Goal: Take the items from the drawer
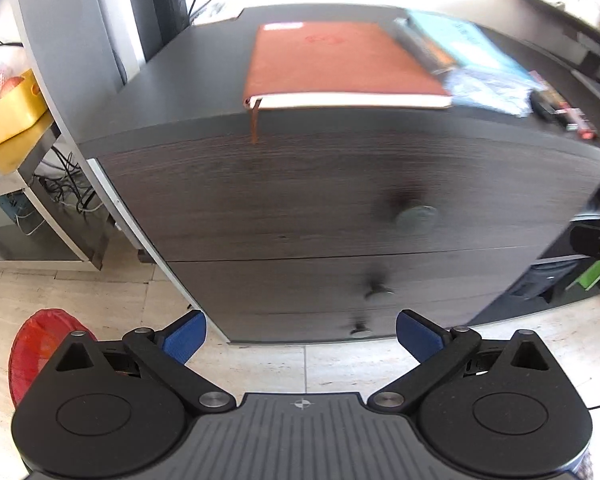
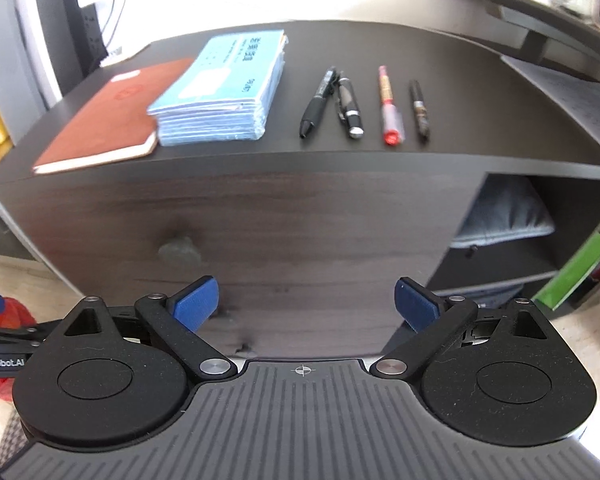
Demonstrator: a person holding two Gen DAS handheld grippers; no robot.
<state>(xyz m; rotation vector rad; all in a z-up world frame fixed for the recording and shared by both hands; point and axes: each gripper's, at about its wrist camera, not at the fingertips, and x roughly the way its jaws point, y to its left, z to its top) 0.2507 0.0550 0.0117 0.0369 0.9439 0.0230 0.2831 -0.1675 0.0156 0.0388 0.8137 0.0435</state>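
Drawers shut, both grippers empty in front of the cabinet.
Left gripper (image 1: 301,334) and right gripper (image 2: 307,303) hang with jaws wide, holding nothing; top drawer (image 2: 260,216) closed, while notebook (image 2: 100,120), blue booklets (image 2: 220,88) and pens (image 2: 364,100) lie on the bench (image 2: 480,112).

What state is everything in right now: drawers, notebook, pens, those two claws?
Top drawer: closed.
Second drawer: closed.
Notebook: closed, lying flat on the cabinet.
Four pens: side by side, untouched.
Left gripper: open, empty.
Right gripper: open, empty.
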